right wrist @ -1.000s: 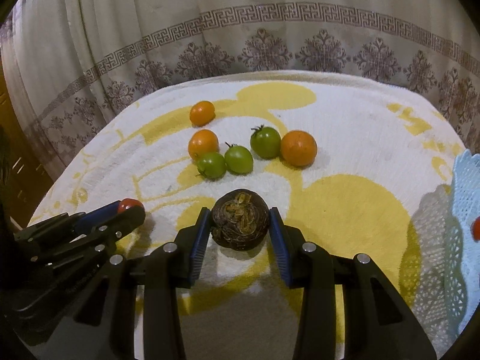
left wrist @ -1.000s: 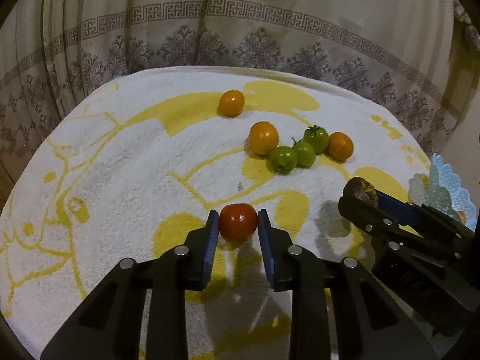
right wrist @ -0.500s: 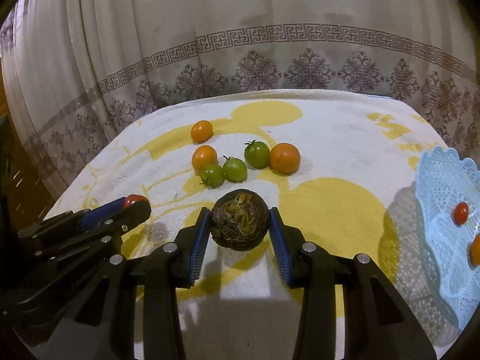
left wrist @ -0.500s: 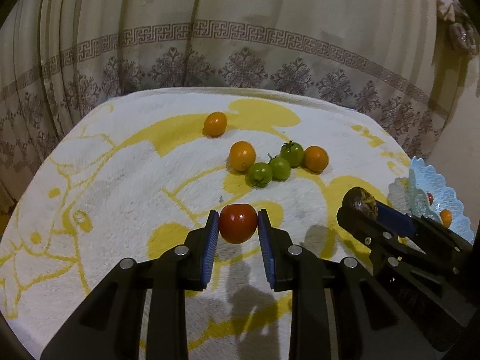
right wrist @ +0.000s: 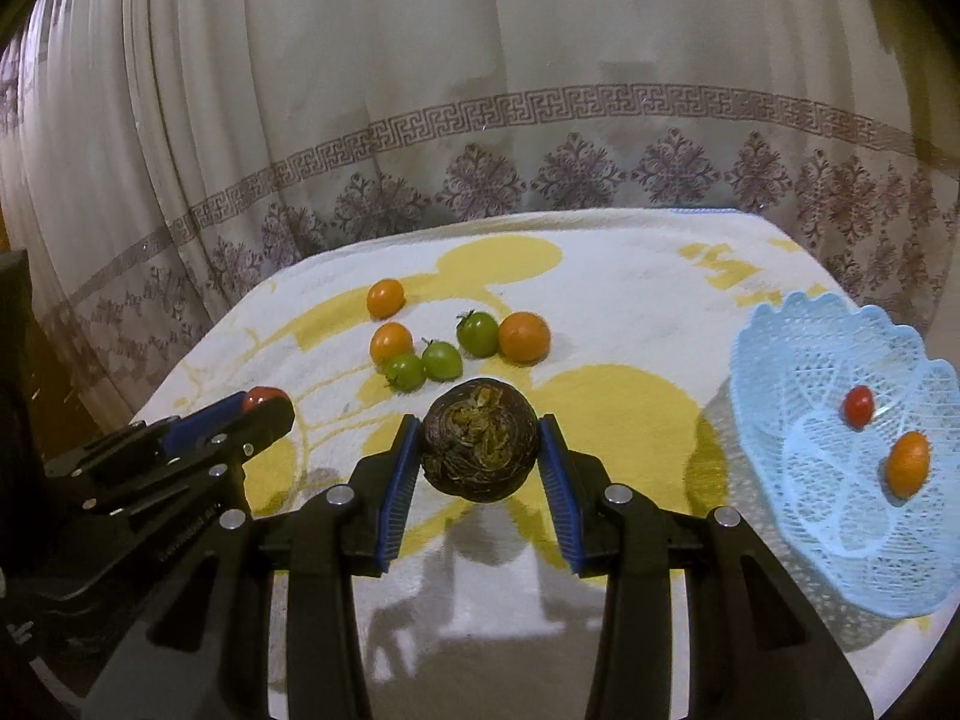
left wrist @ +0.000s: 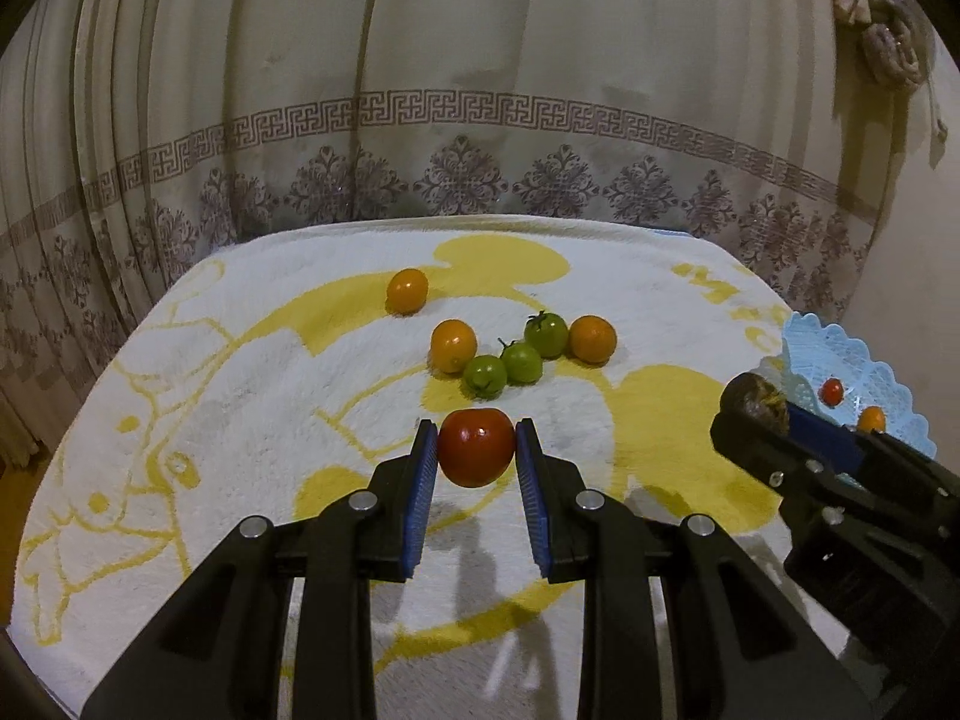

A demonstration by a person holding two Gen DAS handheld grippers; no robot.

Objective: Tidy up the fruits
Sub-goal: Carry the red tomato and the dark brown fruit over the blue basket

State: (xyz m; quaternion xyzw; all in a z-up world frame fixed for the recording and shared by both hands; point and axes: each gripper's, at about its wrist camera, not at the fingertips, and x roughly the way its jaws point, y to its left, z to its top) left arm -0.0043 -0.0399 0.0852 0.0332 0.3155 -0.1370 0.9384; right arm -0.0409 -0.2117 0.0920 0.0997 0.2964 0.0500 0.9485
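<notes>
A dark, rough-skinned round fruit (right wrist: 479, 441) sits clamped between the blue pads of the right gripper (right wrist: 479, 450), lifted above the towel-covered table (right wrist: 630, 312). From that fruit, a pale blue lattice basket (right wrist: 780, 354) lies at about three o'clock in the right wrist view, near but apart. A small red tomato (right wrist: 858, 407) and an orange fruit (right wrist: 908, 463) already rest inside it.

At about nine o'clock from the dark fruit is the left gripper (left wrist: 475, 450), its fingers closed on a red tomato (left wrist: 476, 446), also held off the towel. The right gripper is the nearer of the two to the basket, so its fruit likely goes in first, with a swing to the right.

Beyond both grippers, at twelve o'clock, three orange fruits (left wrist: 453, 345) and three green tomatoes (left wrist: 521, 362) lie loose on the towel, mostly bunched together.
</notes>
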